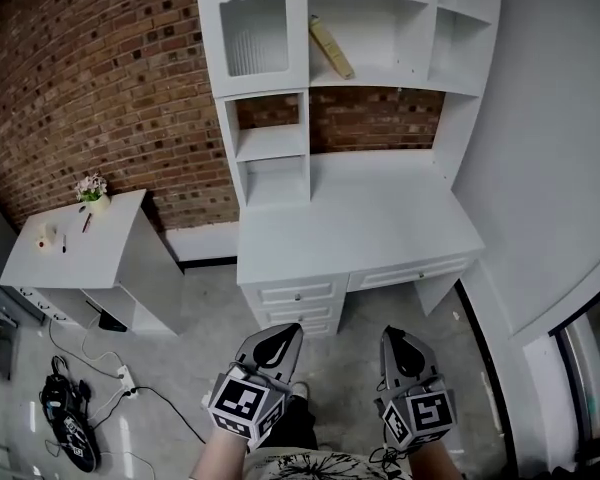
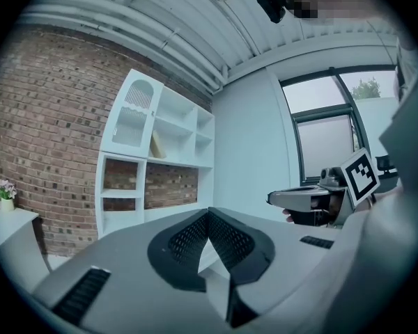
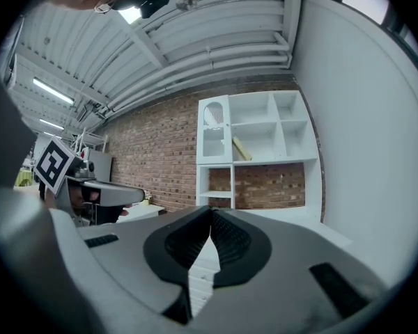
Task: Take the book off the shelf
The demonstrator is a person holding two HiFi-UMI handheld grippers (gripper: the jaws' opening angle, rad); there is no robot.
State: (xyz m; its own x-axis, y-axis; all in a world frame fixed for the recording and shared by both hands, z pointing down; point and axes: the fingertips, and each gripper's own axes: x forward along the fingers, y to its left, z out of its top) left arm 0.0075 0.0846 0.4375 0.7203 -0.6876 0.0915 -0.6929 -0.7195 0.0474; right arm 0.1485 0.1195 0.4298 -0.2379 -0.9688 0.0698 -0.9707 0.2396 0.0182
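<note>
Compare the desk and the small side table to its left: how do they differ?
The desk carries a tall shelf unit with the book leaning in it; the side table carries none. The desk's top is bare; the side table's top holds a small flower pot. The desk is the larger of the two. Both are white and stand near the brick wall.

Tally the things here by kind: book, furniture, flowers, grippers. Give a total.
Book: 1
White desk with shelves: 1
White side cabinet: 1
Small pot of flowers: 1
Grippers: 2, the left gripper and the right gripper
Total: 6
</note>
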